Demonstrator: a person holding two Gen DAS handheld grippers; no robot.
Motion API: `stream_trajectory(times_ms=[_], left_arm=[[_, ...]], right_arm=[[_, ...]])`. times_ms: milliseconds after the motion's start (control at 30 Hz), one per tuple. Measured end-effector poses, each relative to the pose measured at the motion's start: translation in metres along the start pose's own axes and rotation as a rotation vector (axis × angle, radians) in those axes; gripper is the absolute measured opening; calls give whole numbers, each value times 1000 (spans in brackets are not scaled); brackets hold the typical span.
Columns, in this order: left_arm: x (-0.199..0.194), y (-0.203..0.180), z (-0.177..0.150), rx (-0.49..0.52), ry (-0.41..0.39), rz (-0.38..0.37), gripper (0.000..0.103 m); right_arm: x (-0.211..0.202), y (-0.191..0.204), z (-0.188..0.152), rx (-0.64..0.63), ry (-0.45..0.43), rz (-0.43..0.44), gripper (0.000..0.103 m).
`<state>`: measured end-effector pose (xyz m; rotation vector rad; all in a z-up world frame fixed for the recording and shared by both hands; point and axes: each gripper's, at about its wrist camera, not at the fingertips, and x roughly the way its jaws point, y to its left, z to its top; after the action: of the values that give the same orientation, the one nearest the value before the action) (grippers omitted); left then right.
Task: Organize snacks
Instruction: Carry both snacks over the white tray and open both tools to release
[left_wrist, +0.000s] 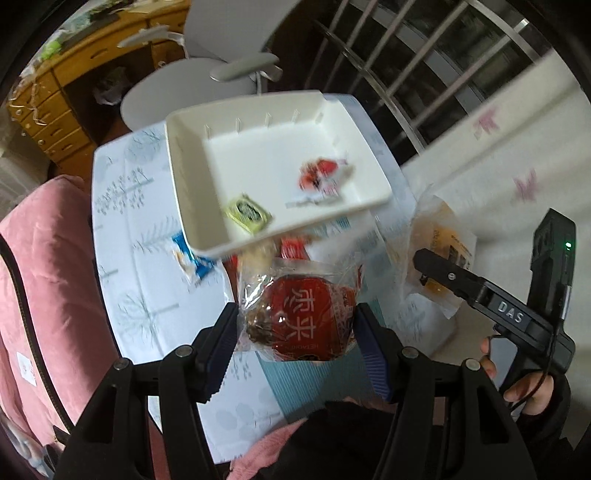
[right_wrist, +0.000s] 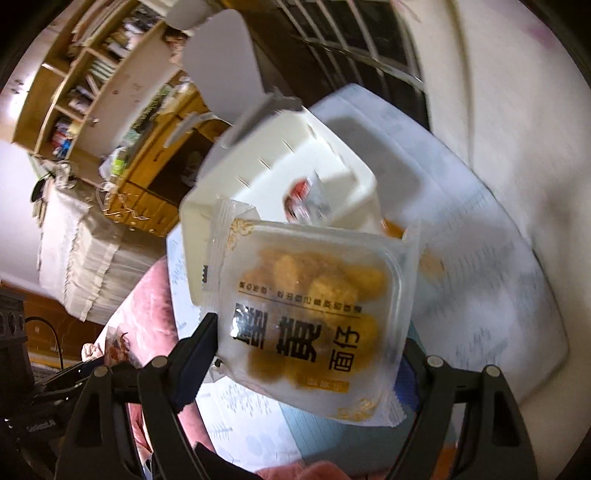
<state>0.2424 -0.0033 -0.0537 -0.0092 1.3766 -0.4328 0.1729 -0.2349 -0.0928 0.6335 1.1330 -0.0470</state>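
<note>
The left gripper (left_wrist: 295, 332) has its jaws clenched on a clear packet with a red label (left_wrist: 299, 317), the blue pads pressing the wrapper from both sides and holding it above the near edge of the surface (left_wrist: 147, 295). The right gripper (right_wrist: 310, 354) grips a frosted packet of golden pastries (right_wrist: 314, 295) in its jaws — in the left wrist view the same gripper appears off to the right, its packet raised clear of the cloth. Just beyond both packets sits a white tray (left_wrist: 184, 166), tilted in the fisheye view; inside it lie a small yellow-green sachet (left_wrist: 248, 213) and a red-and-white wrapper (left_wrist: 321, 173), the latter too blurred to read. Near the tray's near rim, on the patterned cloth, lie a blue packet (left_wrist: 192, 254) and what seems to be a red one (left_wrist: 293, 248), partly hidden. A pink cushion (left_wrist: 48, 277) lies beside the surface on the left, a grey chair (left_wrist: 207, 81) stands behind it, and a wooden desk (left_wrist: 66, 96) is farther back.
</note>
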Motion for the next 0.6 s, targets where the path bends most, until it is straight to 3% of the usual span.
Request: stream_trajectory(times_ms=[233, 600], left_arm=[[27, 10, 40, -93, -33, 65, 61], [56, 29, 83, -184, -163, 108, 61]], right_arm=[[23, 13, 53, -162, -40, 46, 83], [76, 24, 99, -340, -70, 182, 83]])
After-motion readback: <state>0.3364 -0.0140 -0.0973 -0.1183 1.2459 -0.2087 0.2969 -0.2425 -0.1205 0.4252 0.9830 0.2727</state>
